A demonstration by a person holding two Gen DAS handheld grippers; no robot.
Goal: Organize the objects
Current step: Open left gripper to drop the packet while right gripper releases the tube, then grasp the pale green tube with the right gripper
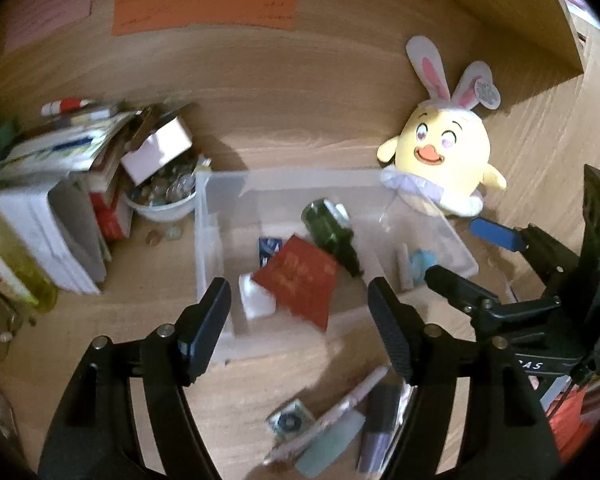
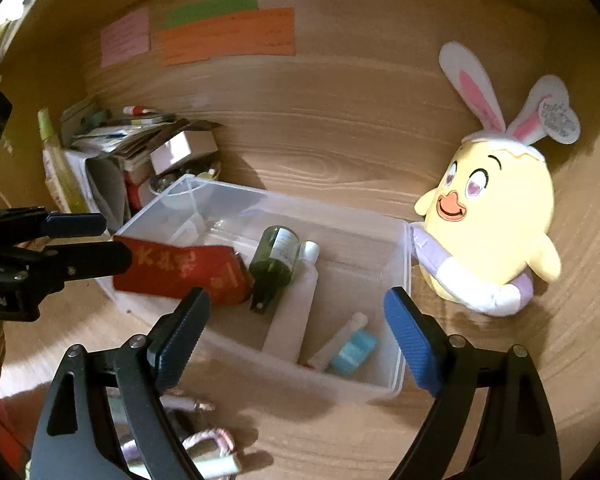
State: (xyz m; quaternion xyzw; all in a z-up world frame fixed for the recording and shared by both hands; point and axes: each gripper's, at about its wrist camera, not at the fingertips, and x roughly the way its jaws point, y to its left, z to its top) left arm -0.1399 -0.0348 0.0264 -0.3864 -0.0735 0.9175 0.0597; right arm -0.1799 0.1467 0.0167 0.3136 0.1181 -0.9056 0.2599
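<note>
both grippers open over a clear plastic bin, nothing held.
left wrist: left gripper [image 1: 300, 312] jaws wide apart, empty, above clear rectangular plastic bin [image 1: 216, 200]; flat red booklet w/ gold print [image 1: 298, 280] at 12 o'clock, dark green glass bottle [image 1: 332, 236] beyond it. right wrist: right gripper [image 2: 296, 332] spread, empty; white squeeze tube [image 2: 296, 304] at 12 in bin, yellow chick plush w/ bunny ears [image 2: 488, 216] at 2 o'clock touching bin wall.
</note>
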